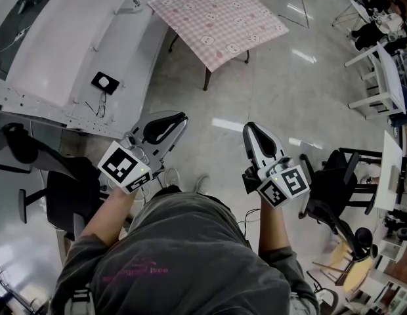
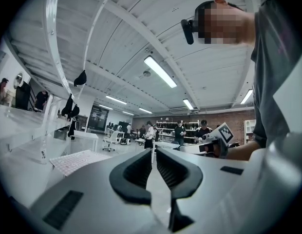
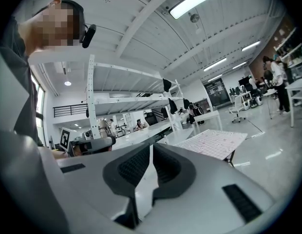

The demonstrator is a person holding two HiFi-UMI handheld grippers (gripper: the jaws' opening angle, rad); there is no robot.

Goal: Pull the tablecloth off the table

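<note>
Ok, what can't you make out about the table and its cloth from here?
- Tabletop: hidden under the tablecloth in every view.
- Farthest leg of the table: head view, covered by the cloth.
- Cloth's print: too small in both gripper views.
- Cloth's near edge: left gripper view, cut off by the left gripper.

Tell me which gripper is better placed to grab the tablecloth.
The right gripper, only slightly: the tablecloth looks nearer in its view. Both it and the left gripper are shut and empty.
</note>
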